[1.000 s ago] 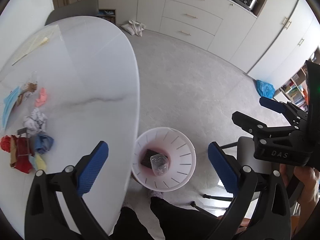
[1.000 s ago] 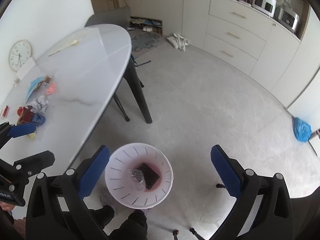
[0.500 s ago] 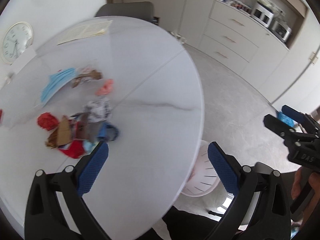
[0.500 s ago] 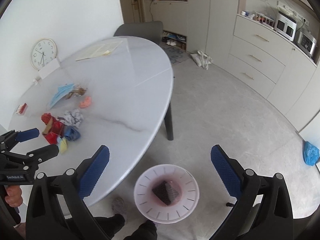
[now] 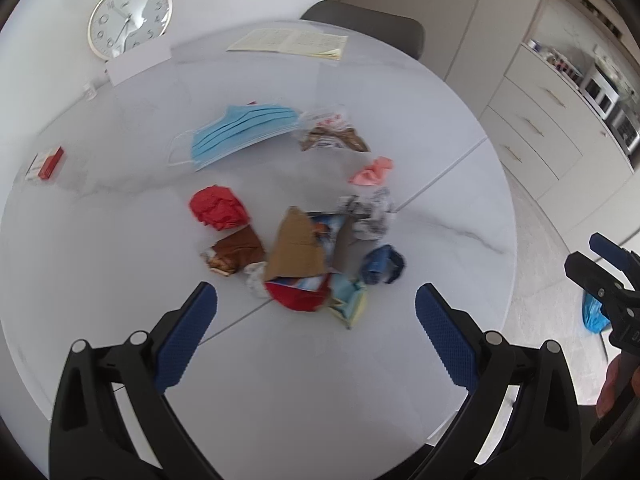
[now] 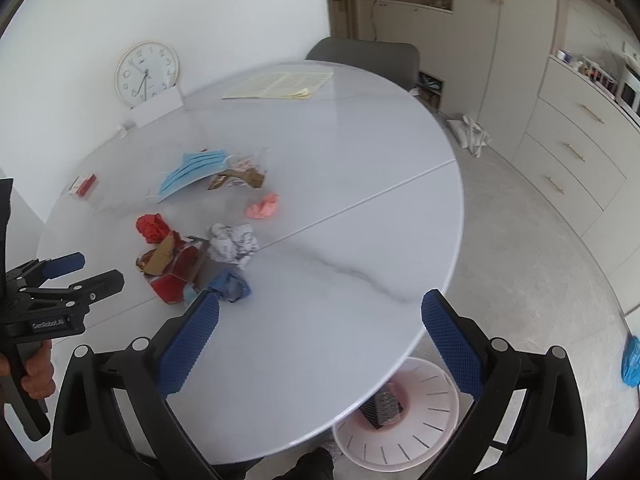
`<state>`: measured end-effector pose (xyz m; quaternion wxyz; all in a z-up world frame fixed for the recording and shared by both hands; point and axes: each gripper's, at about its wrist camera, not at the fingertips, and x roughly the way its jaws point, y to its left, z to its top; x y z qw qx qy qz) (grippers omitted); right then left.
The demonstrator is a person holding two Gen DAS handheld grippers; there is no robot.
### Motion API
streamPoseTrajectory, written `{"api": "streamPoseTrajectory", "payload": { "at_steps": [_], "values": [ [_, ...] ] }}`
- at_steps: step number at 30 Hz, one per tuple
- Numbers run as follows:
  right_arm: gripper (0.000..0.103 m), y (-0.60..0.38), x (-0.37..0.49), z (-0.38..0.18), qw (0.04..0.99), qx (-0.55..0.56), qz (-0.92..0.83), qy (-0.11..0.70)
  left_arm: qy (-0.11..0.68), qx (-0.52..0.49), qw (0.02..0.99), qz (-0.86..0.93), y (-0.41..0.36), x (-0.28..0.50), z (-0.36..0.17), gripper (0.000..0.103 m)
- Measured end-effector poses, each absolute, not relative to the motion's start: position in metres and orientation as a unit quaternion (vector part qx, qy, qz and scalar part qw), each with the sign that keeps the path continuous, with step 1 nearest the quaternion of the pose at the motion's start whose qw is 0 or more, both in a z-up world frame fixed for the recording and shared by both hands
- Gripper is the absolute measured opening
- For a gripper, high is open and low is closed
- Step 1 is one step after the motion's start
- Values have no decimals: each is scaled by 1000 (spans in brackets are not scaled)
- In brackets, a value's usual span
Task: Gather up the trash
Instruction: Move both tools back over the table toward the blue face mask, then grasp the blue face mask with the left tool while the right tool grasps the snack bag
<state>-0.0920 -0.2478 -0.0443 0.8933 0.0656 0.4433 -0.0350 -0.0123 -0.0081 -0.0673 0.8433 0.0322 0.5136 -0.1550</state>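
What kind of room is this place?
Probably a home dining room or kitchen area: a round white marble-look table with a grey chair, beige drawer cabinets, and a white wall clock.

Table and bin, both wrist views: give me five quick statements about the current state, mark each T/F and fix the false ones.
1. Both grippers are open and hold nothing. True: the left gripper and the right gripper show wide gaps between their pads.
2. The blue face mask is in the bin. False: it lies on the table.
3. The white bin stands on the floor, partly under the table edge. True.
4. The bin is empty. False: a dark item lies in it.
5. The red crumpled paper is gripped by the left gripper. False: it lies untouched on the table.
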Motion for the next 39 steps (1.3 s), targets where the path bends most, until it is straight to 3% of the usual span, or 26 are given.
{"api": "streamPoseTrajectory", "payload": {
  "at_steps": [8,16,21,25,30,34,39],
  "values": [
    [101,-217,-55,-54,882,82,-1,463,533,34,834,-139,13,27,-97,95],
    [101,-195,-13,-63,873,70,14,483,519,10,842,-146,23,116,-103,95],
    [101,-188,15,-68,869,64,13,490,488,100,846,-188,16,184,-118,95],
    [101,-186,34,-74,865,59,3,498,505,100,828,-223,20,234,-140,94],
    [101,-186,47,-86,857,66,-3,511,546,89,796,-246,20,267,-179,69],
    [101,-185,56,-94,851,69,1,520,540,94,796,-257,18,267,-189,55],
    [101,-179,69,-96,852,62,11,520,536,83,797,-266,20,263,-190,17]
  ]
}}
